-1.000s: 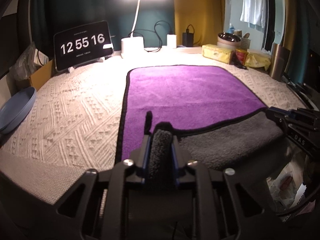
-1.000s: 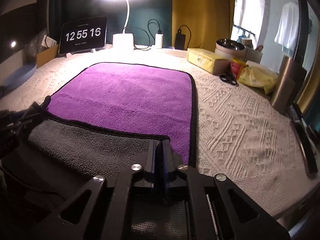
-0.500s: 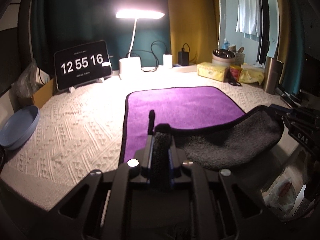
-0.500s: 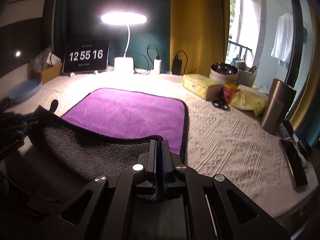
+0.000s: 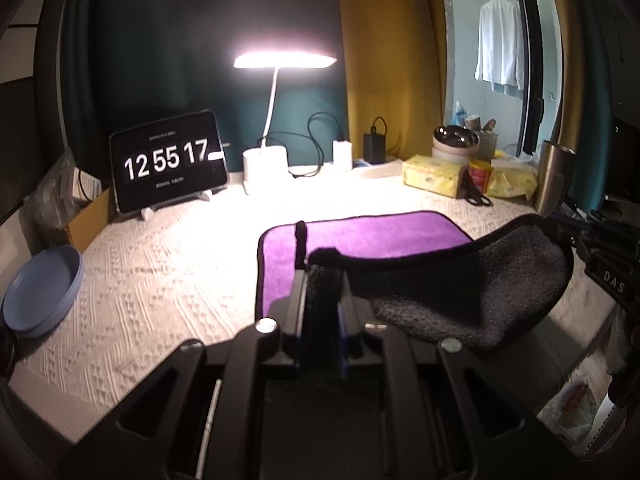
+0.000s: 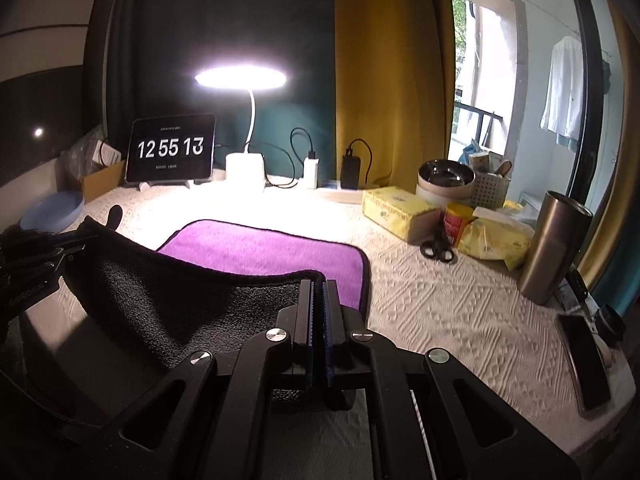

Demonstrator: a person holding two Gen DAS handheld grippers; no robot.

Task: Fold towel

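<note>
Mid first fold: left gripper [image 5: 320, 280] and right gripper [image 6: 318, 292] each clamped on a near corner of towel [image 6: 264, 248], near edge lifted, far half on table [image 6: 440, 312]; next carry forward to far edge

Towel [image 6: 256, 248]: plush cloth, showing a deep purple pile on one face and a coarser grey looped pile [image 5: 460, 296] on the other, with stitched black edging. Counter [image 5: 168, 280] cover is reading as cream knitted cloth, raised pattern, matt. Both hand-held grippers, left [image 5: 322, 292] and right [image 6: 318, 312], are looking like matt black plastic with bright metal screws. Tumbler [image 6: 554, 248]: brushed metal, satin sheen. Plate [image 5: 40, 292]: smooth, matt blue.
</note>
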